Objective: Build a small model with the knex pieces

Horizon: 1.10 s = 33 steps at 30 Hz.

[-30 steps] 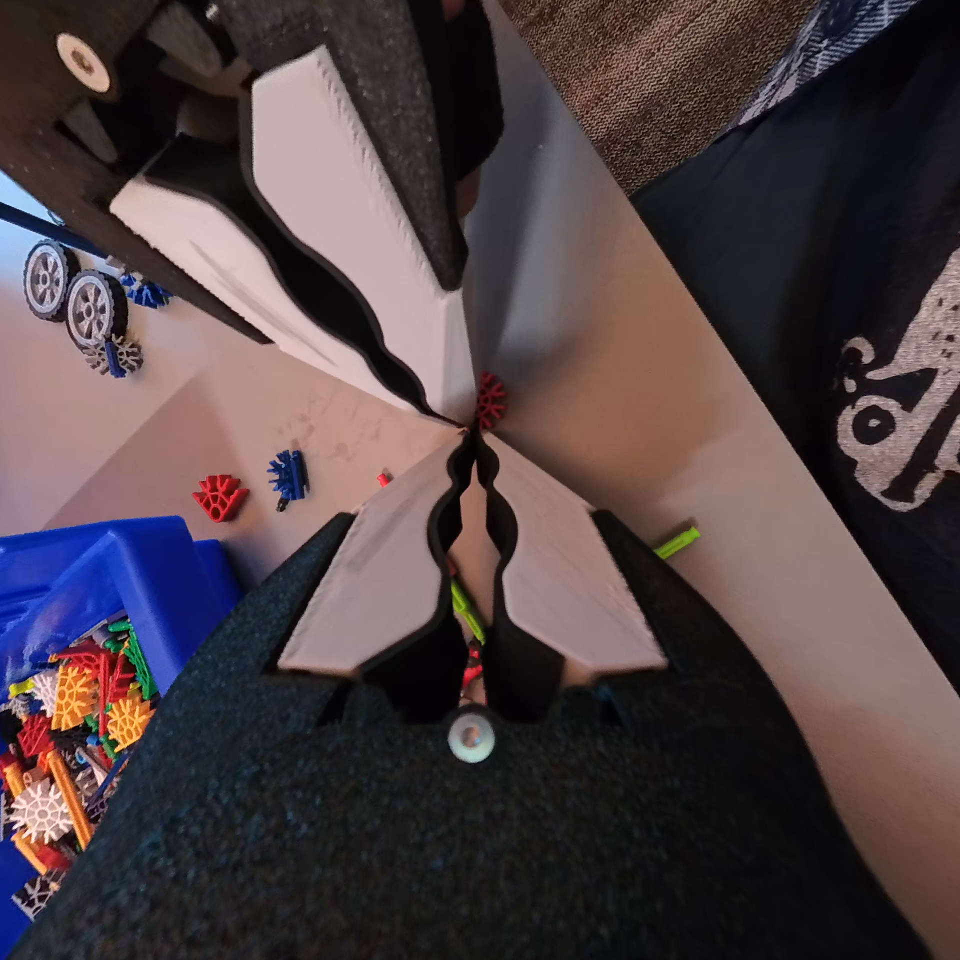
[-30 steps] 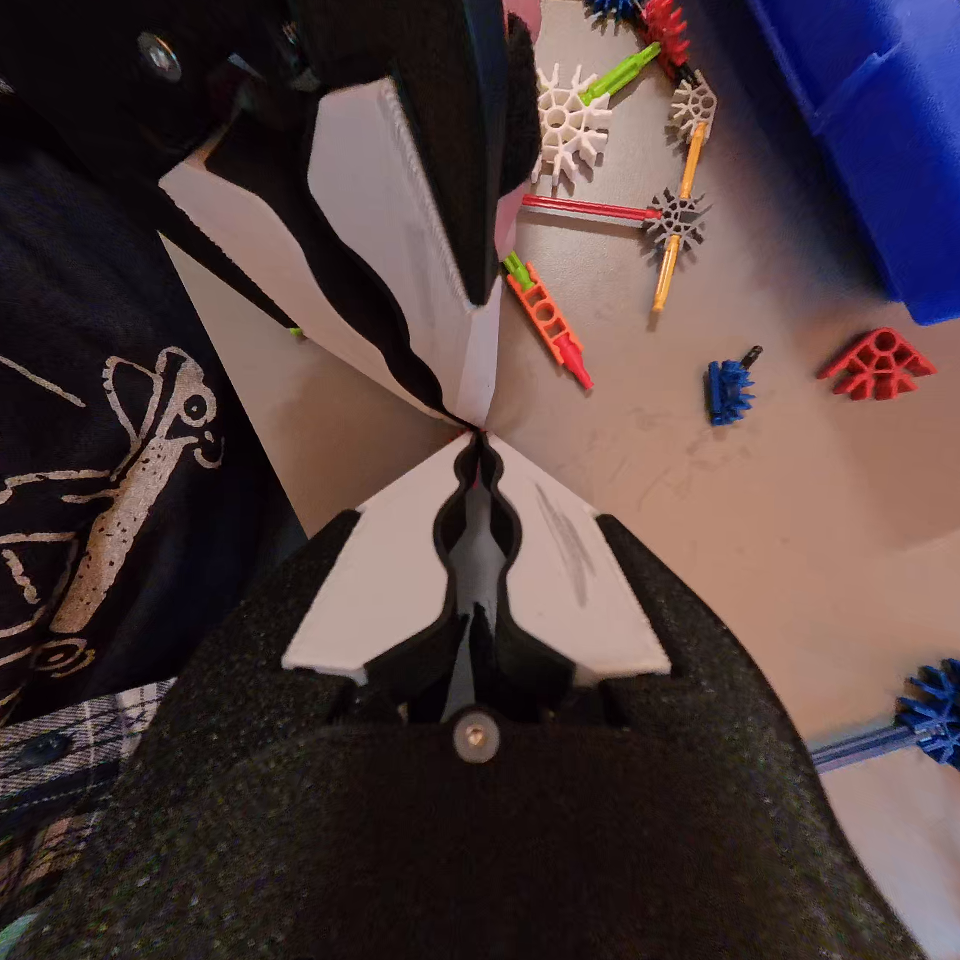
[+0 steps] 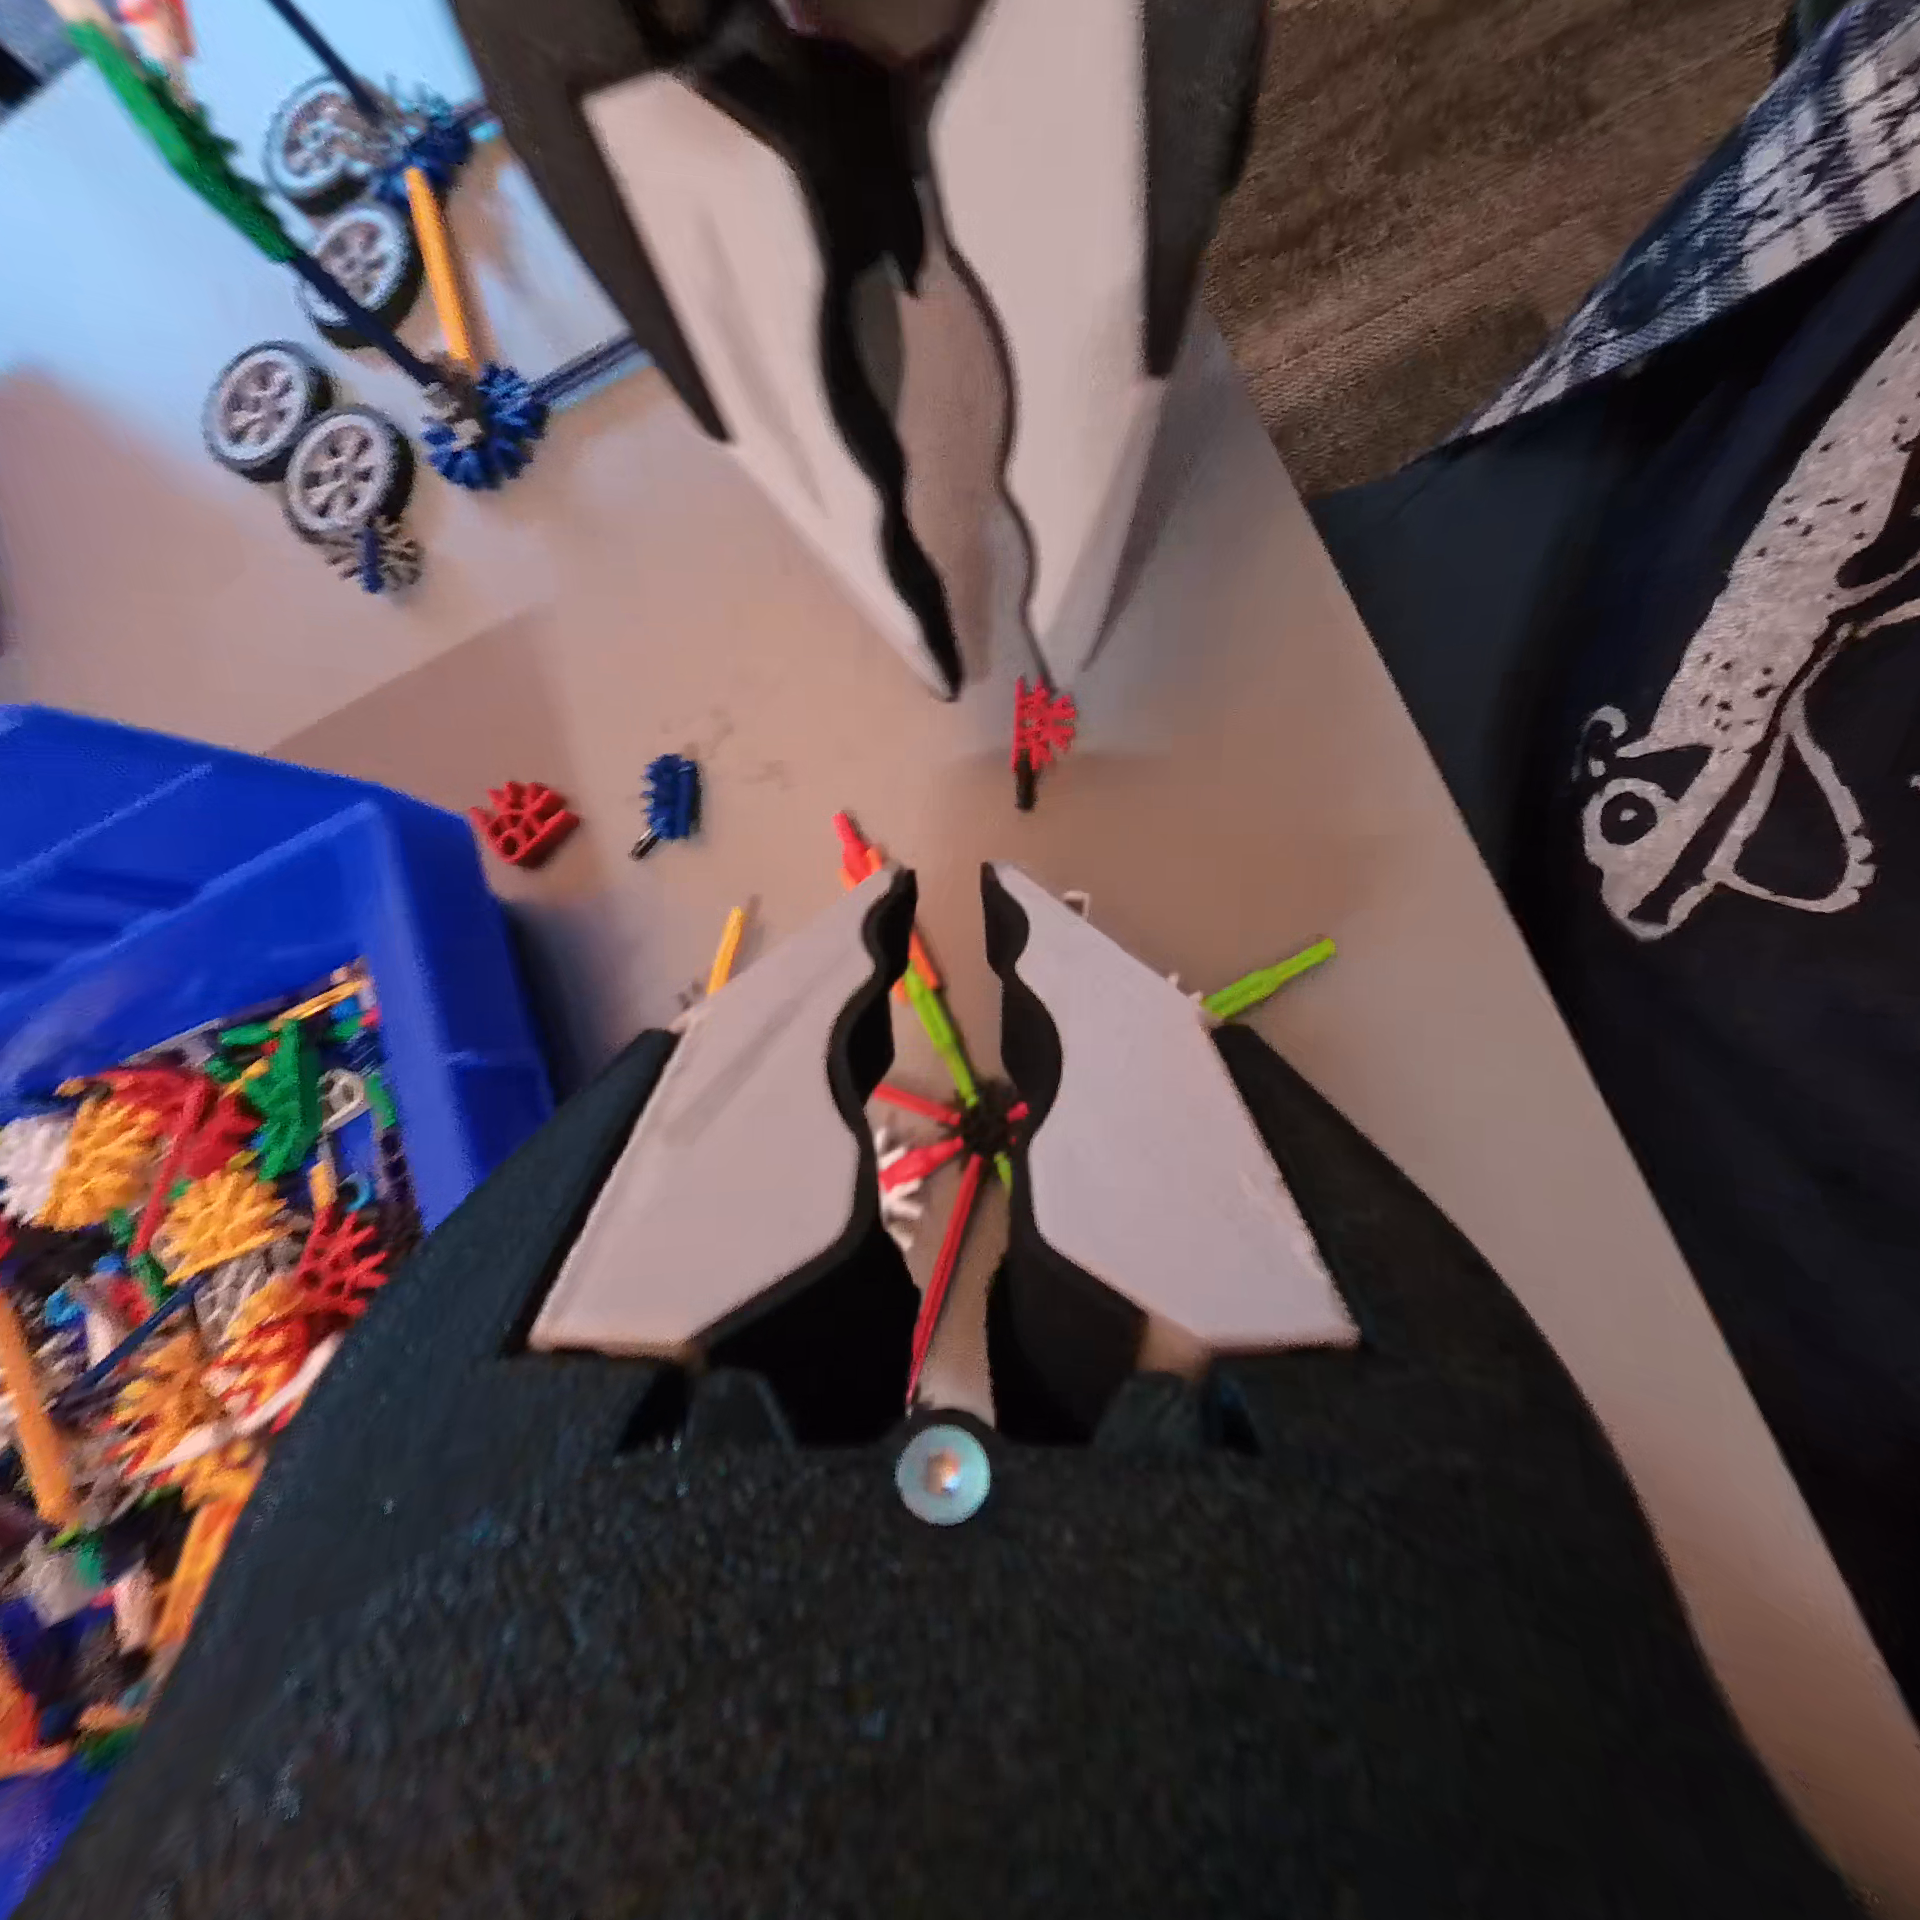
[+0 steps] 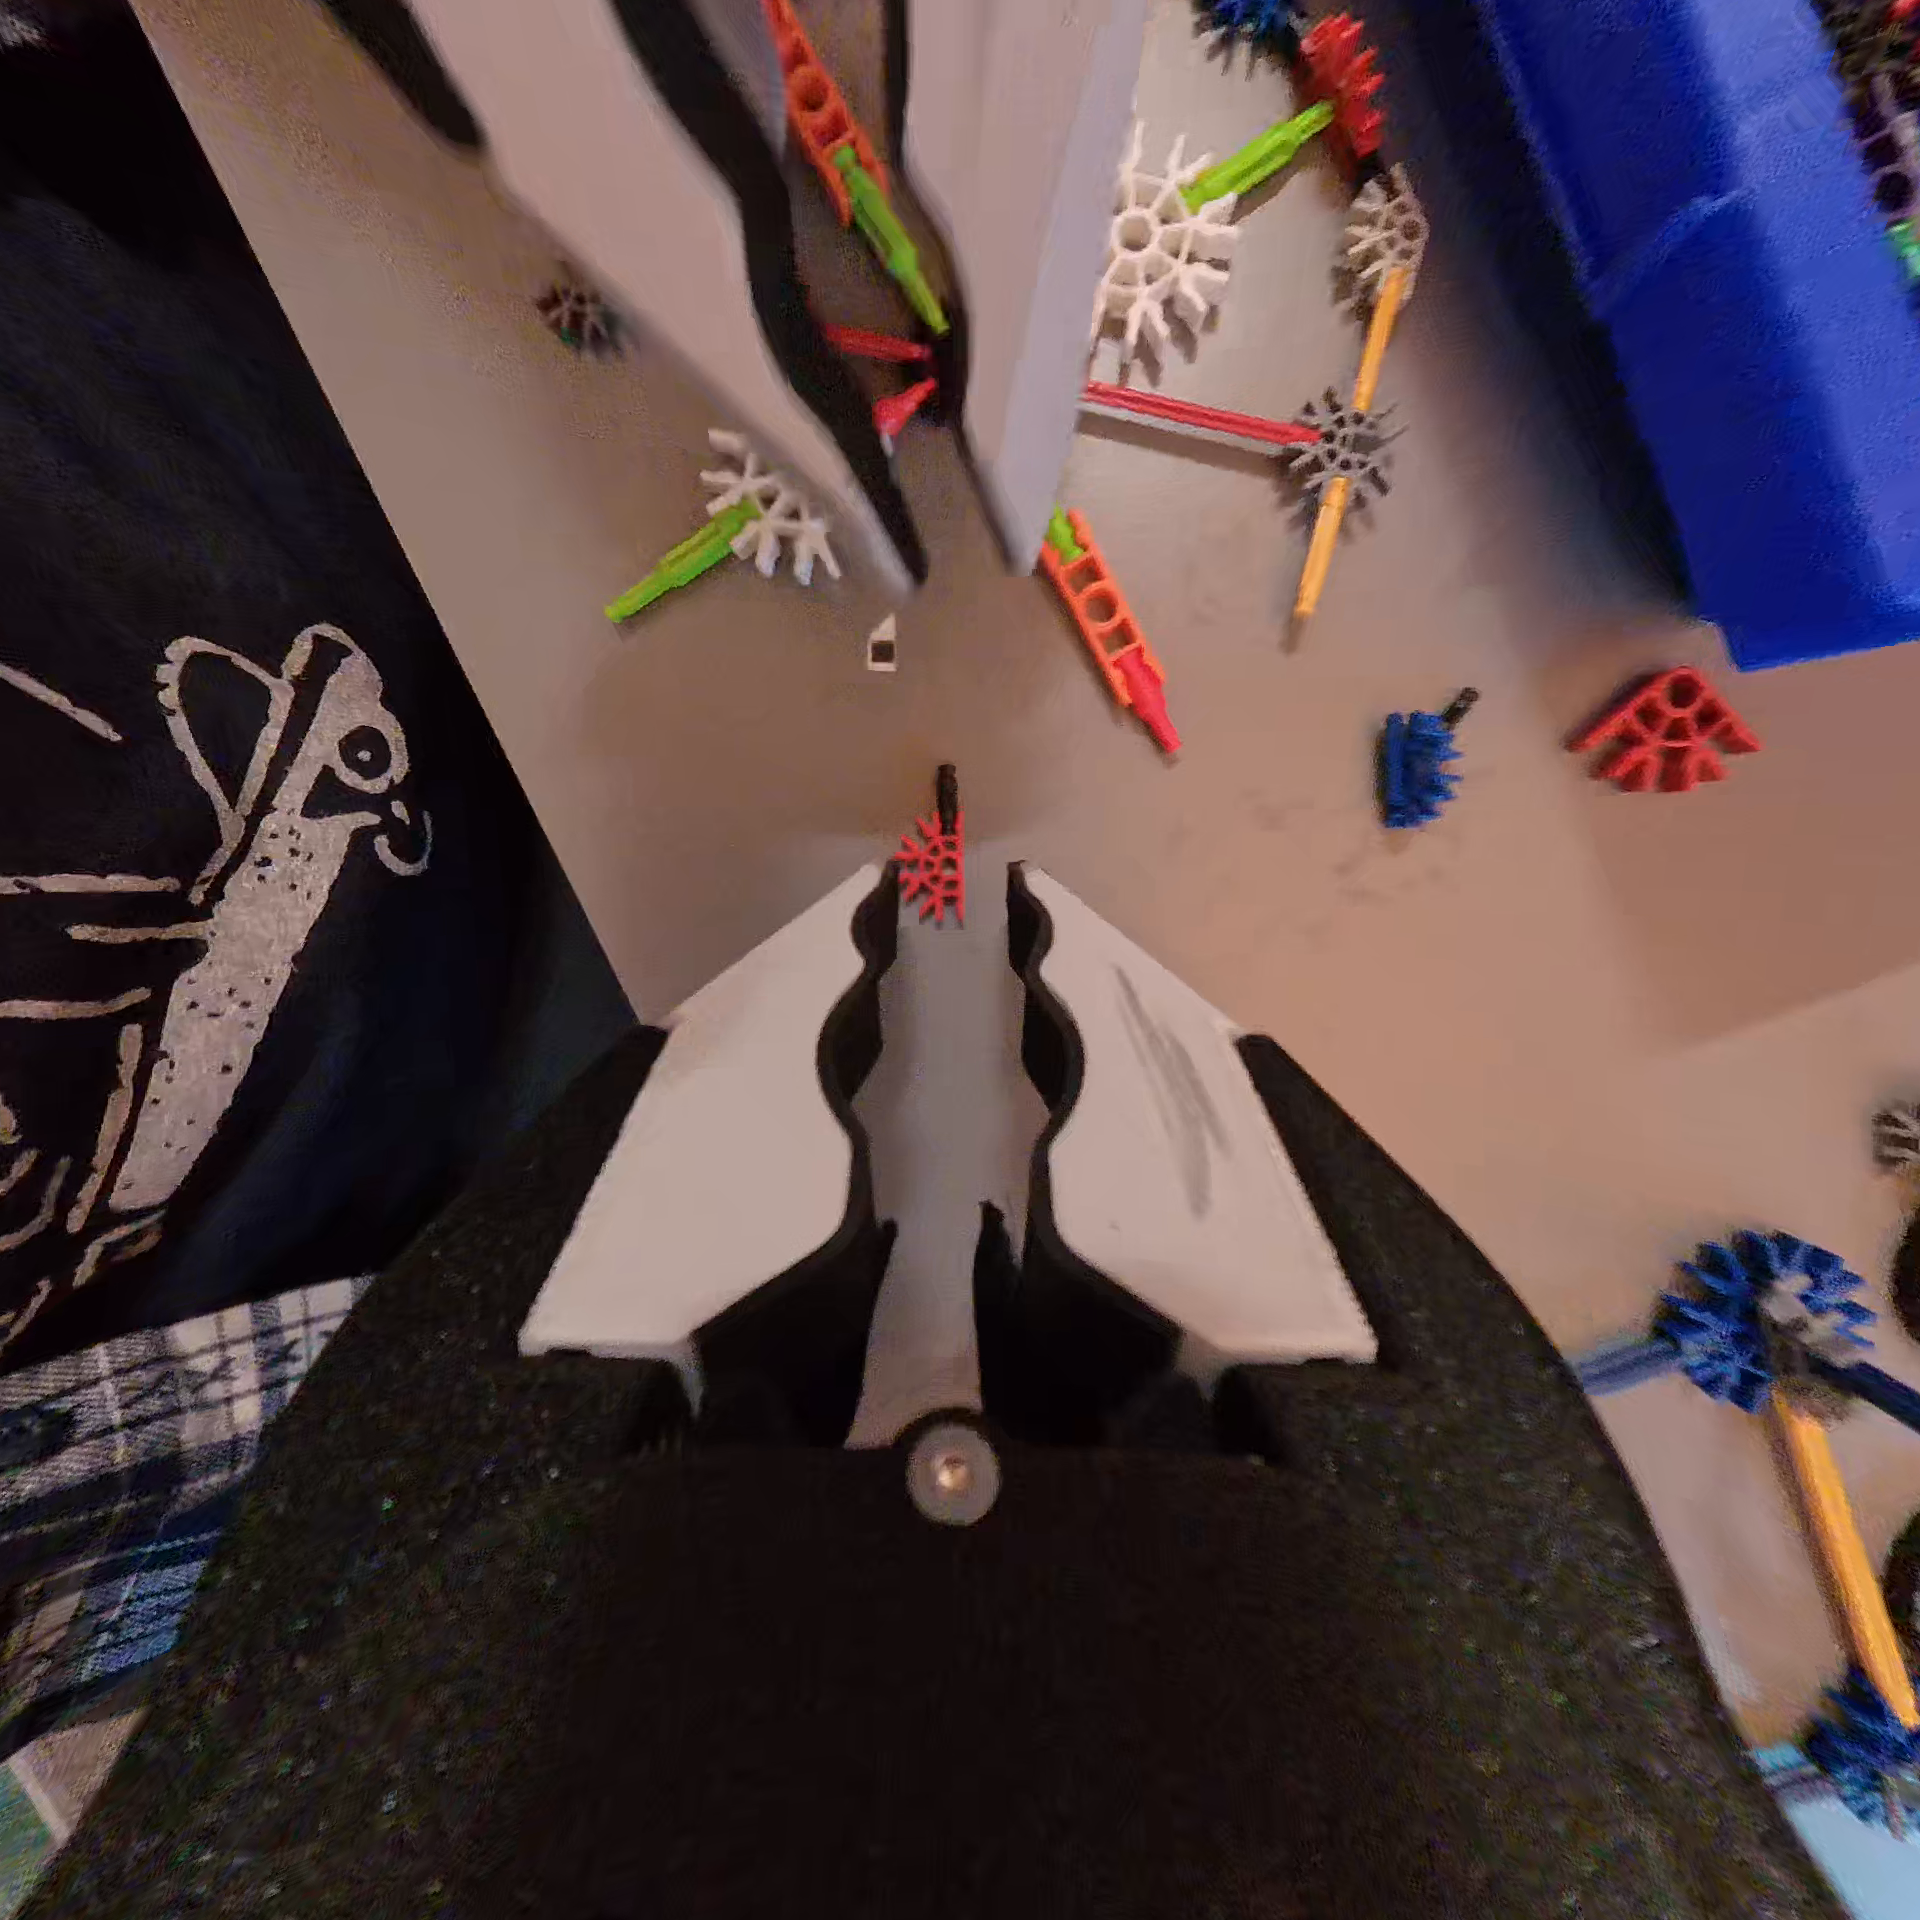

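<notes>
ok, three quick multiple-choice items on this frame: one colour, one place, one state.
1. Bin colour? A blue, B green, C white.
2. The red connector lies: A in the bin, B on the table by the right gripper, C on a wheel.
3. Right jaws? A shut on the connector, B shut empty, C open.

1 A: its walls are blue.
2 B: it rests on the table at the gripper's tips.
3 C: a clear gap shows between them, nothing clamped.
</notes>
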Tool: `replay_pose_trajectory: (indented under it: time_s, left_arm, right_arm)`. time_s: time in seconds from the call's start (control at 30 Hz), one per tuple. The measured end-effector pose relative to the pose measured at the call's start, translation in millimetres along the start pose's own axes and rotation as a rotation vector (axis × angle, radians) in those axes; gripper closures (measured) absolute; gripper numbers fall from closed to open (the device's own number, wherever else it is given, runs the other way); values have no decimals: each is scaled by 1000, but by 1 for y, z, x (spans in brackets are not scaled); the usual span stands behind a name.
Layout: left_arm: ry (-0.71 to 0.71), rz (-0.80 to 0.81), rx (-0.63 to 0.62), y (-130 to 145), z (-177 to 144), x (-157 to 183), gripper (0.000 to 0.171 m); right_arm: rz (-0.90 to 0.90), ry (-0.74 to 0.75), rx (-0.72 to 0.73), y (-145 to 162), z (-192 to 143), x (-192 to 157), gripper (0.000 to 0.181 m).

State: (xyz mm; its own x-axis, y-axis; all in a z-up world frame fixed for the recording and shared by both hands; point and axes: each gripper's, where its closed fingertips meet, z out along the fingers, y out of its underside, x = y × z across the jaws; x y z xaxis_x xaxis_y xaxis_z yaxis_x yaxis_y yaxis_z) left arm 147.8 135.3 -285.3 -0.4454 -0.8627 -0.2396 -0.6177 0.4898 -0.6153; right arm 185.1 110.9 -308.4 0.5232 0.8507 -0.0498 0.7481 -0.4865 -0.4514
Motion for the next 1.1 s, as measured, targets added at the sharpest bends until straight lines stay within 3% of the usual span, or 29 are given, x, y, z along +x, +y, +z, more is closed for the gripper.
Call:
replay_pose_trajectory:
  time_s: [0.2, 0.37, 0.43, 0.57, 0.73, 0.87, 0.97, 1.1]
  left_arm:
    - [-79, -32, -24, 13, -32, -16, 159]
    - [-138, -26, -74, 26, -50, -20, 158]
    - [-166, -39, -84, 33, -58, -23, 155]
    - [-226, -85, -76, 46, -78, -32, 154]
    - [-308, -134, -72, 63, -101, -46, 155]
    - [-357, -170, -54, 74, -111, -52, 154]
    - [-386, -205, -29, 80, -117, -54, 154]
    - [-463, -225, -11, 90, -128, -63, 155]
  right_arm:
    - [-65, 2, -29, 3, 17, -4, 169]
    - [-246, -2, -42, -7, 22, -9, 169]
    - [-269, -22, -62, -8, 22, -10, 156]
    - [-238, -36, 5, -21, 7, -5, 150]
    - [-182, 8, 207, -74, -26, 19, 160]
    - [-188, 113, 273, -120, -37, 56, 165]
    - [-208, 137, 282, -158, -30, 82, 171]
    - [-271, 127, 213, -198, 7, 118, 173]
